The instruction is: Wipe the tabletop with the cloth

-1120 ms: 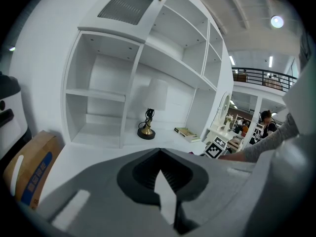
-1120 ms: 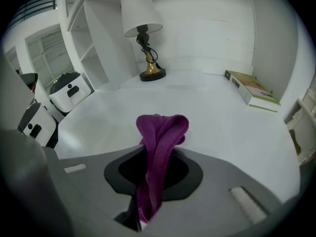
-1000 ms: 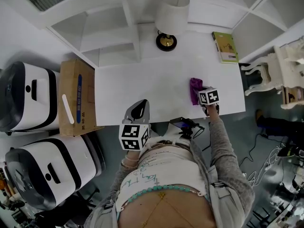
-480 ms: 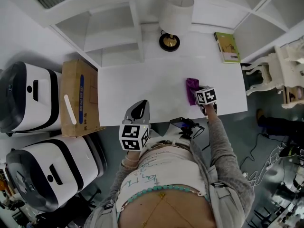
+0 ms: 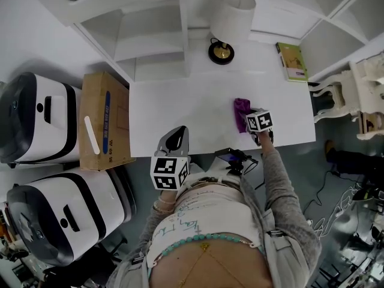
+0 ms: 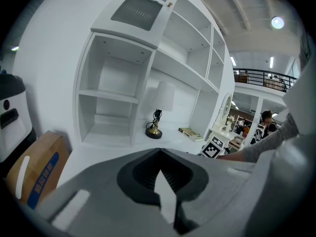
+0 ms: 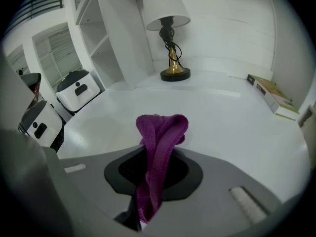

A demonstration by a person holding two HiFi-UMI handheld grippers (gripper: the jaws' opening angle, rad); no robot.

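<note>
Closest to me, the left gripper [image 5: 176,135] hangs at the near edge of the tabletop [image 5: 180,110], at about 6 o'clock. Its jaws are pressed together with nothing between them. At roughly 4 o'clock on the tabletop, the right gripper [image 5: 251,117] pinches the purple cloth [image 5: 242,108]. In its own view a fold of the cloth runs down between the jaws and bunches up past their tips. The cloth lies at 11 o'clock from that gripper's marker cube, over the white surface near the right end of the table. Off the table's left end, at 9 o'clock, I see a cardboard box [image 5: 105,120] beside two white machines [image 5: 36,125]. Farther back, a lamp [image 5: 223,48] stands at 12 o'clock. A green book [image 5: 292,62] lies at 2 o'clock in the far right corner. White shelves [image 5: 150,41] rise behind, at 11 o'clock.
</note>
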